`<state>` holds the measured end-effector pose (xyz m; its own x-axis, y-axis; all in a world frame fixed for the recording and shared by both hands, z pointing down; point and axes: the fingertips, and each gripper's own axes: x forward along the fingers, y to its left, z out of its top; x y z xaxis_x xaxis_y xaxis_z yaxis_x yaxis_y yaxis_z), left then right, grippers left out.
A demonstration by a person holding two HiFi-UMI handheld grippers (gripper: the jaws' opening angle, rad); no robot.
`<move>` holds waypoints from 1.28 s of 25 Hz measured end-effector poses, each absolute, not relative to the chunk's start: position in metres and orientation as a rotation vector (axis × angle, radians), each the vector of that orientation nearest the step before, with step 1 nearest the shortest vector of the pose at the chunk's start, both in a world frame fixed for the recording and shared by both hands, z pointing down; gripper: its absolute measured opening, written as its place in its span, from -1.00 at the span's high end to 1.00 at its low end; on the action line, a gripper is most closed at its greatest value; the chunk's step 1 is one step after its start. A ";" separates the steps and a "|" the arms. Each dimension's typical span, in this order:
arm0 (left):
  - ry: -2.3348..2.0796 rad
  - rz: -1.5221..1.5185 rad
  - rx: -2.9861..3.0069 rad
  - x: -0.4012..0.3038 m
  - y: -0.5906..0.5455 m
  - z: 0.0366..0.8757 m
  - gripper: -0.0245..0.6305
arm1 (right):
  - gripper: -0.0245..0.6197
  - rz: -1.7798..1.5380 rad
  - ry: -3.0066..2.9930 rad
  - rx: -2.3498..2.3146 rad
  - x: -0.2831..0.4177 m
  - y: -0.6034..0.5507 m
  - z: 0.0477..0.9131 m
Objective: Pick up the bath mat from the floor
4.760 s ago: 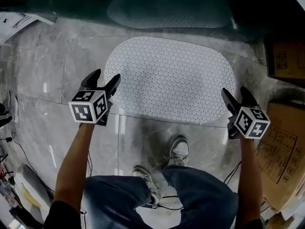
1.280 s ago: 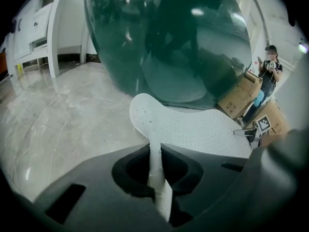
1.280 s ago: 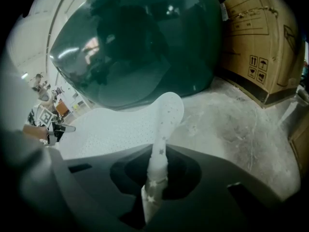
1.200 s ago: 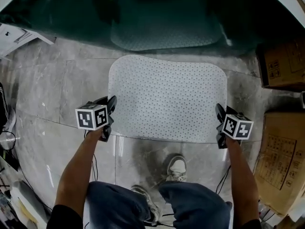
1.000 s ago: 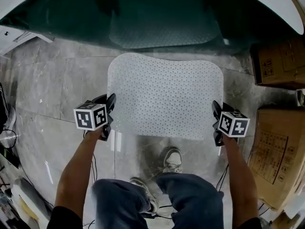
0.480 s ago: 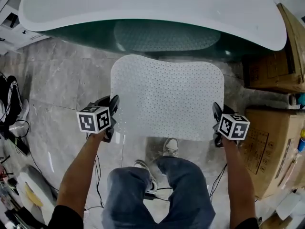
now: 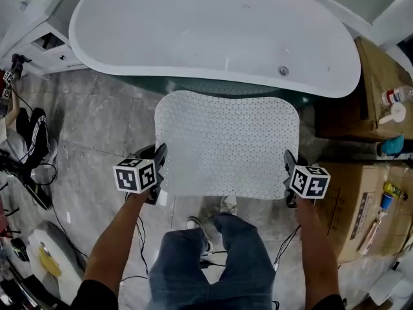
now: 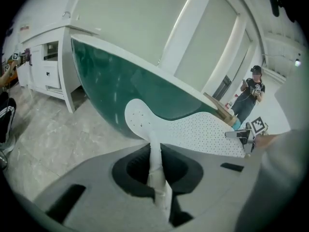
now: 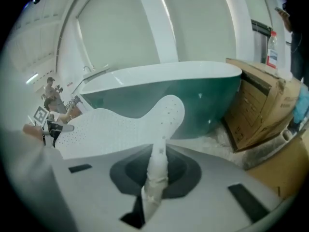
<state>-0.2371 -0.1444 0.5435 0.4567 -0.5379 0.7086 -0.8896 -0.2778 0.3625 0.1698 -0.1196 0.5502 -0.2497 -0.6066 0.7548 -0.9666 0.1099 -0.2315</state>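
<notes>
Pinching bath mat point(image 7: 226, 141): left gripper point(image 7: 155, 151) and right gripper point(image 7: 288, 157).

Person wears blue jeans point(image 7: 206, 263), pale laced shoes point(image 7: 226, 205) and dark short sleeves point(image 7: 90, 297). Left gripper point(image 7: 159, 150) and right gripper point(image 7: 287, 155): black jaws, each fitted with a white cube point(image 7: 136, 175) printed with black square markers.

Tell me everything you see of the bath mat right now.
The bath mat is white, rounded-cornered, thin and flexible-looking, dotted with small holes. It is held off the floor, spread roughly flat in front of the bathtub. The left tool and right tool are each shut on a near corner.
</notes>
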 end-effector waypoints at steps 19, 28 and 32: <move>-1.329 0.457 2.034 -0.240 -0.134 0.298 0.84 | 0.84 0.880 -2.023 1.617 0.184 -0.106 0.309; -1.412 0.307 2.158 -0.227 -0.150 0.192 0.84 | 0.84 0.778 -2.140 1.781 0.183 -0.123 0.197; -1.438 0.289 2.237 -0.229 -0.155 0.148 0.84 | 0.84 0.682 -2.189 1.816 0.176 -0.129 0.152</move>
